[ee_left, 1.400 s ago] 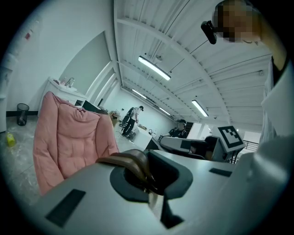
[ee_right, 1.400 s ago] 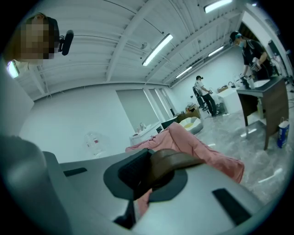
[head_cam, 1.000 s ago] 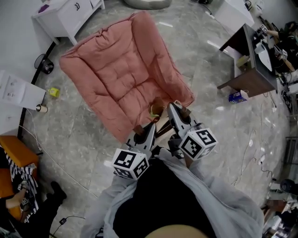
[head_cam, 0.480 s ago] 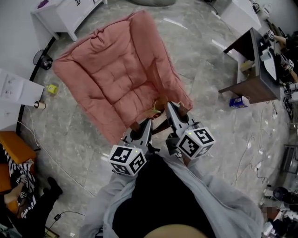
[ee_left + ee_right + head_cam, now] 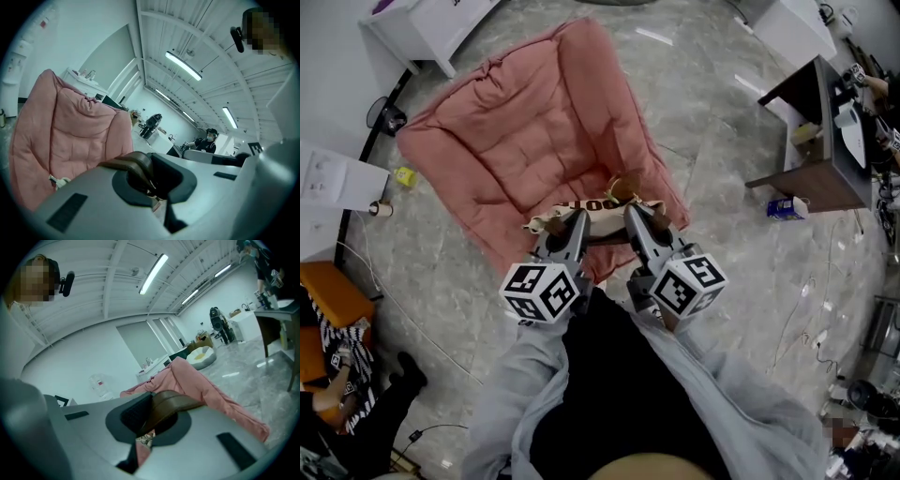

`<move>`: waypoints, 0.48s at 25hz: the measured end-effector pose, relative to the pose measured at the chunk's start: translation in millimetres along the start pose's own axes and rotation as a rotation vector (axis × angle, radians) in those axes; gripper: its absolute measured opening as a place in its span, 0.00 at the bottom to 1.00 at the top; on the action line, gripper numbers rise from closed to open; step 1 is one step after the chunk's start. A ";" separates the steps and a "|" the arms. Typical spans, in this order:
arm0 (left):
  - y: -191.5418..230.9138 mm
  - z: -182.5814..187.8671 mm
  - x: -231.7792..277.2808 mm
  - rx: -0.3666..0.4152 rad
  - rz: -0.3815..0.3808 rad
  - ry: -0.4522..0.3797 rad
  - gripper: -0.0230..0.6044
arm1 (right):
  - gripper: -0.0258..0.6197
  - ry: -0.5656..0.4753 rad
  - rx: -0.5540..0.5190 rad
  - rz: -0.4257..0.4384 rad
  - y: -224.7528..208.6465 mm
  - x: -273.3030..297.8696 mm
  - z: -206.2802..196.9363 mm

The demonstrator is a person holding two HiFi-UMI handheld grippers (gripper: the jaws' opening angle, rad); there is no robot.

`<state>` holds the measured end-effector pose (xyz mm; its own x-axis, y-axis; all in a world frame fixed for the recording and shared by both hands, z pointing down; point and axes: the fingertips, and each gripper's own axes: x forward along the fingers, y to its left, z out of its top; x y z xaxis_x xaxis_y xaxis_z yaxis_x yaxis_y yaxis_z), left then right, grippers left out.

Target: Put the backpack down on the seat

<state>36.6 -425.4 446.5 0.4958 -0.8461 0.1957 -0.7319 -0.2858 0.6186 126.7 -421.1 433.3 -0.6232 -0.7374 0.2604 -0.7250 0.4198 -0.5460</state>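
A pink quilted seat [image 5: 525, 131] lies spread on the marble floor. Over its near edge hangs the backpack [image 5: 586, 205], a beige top with dark lettering and brown trim, carried between my two grippers. My left gripper [image 5: 574, 223] is shut on a brown strap [image 5: 133, 165] of the backpack. My right gripper [image 5: 636, 216] is shut on the other brown strap [image 5: 174, 403]. The pink seat [image 5: 70, 140] fills the left of the left gripper view, and the seat [image 5: 201, 385] lies just beyond the jaws in the right gripper view. Most of the backpack's body is hidden under the grippers.
A white cabinet [image 5: 441, 23] stands at the top left and a dark wooden desk [image 5: 811, 141] at the right, with a blue carton [image 5: 785, 207] on the floor beside it. A small yellow object [image 5: 405, 175] and a cup [image 5: 382, 210] lie left of the seat. A seated person [image 5: 337, 375] is at the lower left.
Both grippers have moved forward over the seat's near edge and drawn a little apart. The backpack's beige top has come into view between them.
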 end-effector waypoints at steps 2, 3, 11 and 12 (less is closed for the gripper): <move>10.2 11.2 9.4 0.006 0.001 0.004 0.06 | 0.05 -0.001 -0.009 0.009 1.3 12.1 2.5; 14.2 16.3 14.4 0.014 0.000 0.009 0.06 | 0.05 -0.003 -0.013 0.011 1.6 18.0 4.7; 37.0 55.4 41.8 0.059 -0.018 0.000 0.06 | 0.05 -0.024 -0.065 0.023 13.2 53.7 22.3; 38.1 57.3 42.1 0.066 -0.022 0.001 0.06 | 0.05 -0.028 -0.069 0.025 14.9 55.9 23.5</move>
<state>2.8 -497.7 434.7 0.5126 -0.8389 0.1830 -0.7500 -0.3337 0.5711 88.0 -468.5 421.0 -0.6336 -0.7404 0.2244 -0.7283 0.4730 -0.4958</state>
